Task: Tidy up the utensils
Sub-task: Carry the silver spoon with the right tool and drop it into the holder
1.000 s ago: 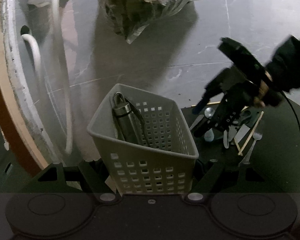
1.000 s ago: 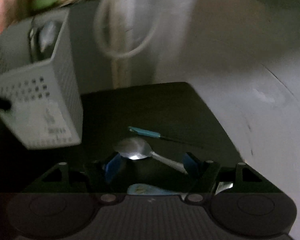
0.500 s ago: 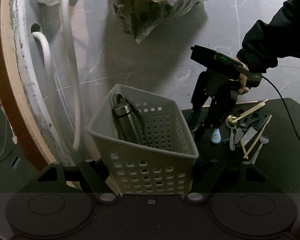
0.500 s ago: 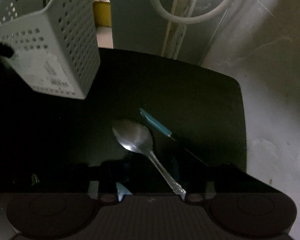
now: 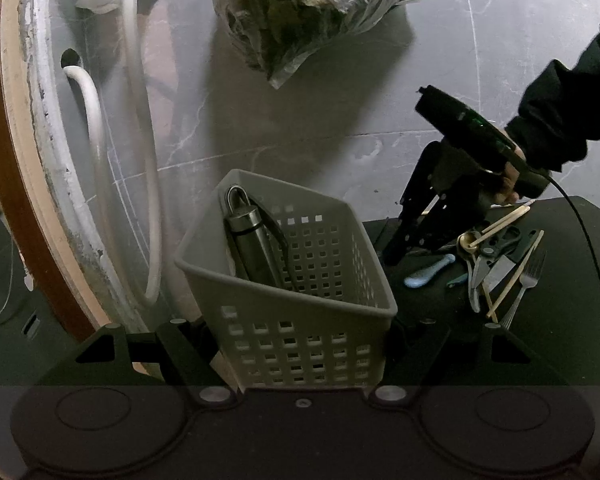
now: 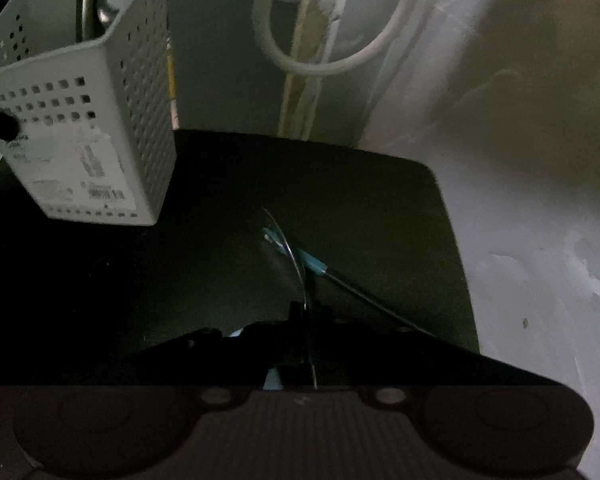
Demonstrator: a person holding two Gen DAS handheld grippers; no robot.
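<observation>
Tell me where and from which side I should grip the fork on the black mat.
Probably the handle's near end, from straight above, fingers across it. The fork lies flat on the black mat, tines pointing away; a chopstick lies close along its left, while its right side is bare mat.

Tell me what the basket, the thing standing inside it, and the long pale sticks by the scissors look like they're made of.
Basket: matte pale grey plastic, going by its moulded rim and grid of square holes.
Cylinder in the basket: probably brushed metal, with a dull grey sheen and a loop on top.
Pale sticks: likely wood or bamboo, tan and unshiny; too small to tell which.
</observation>
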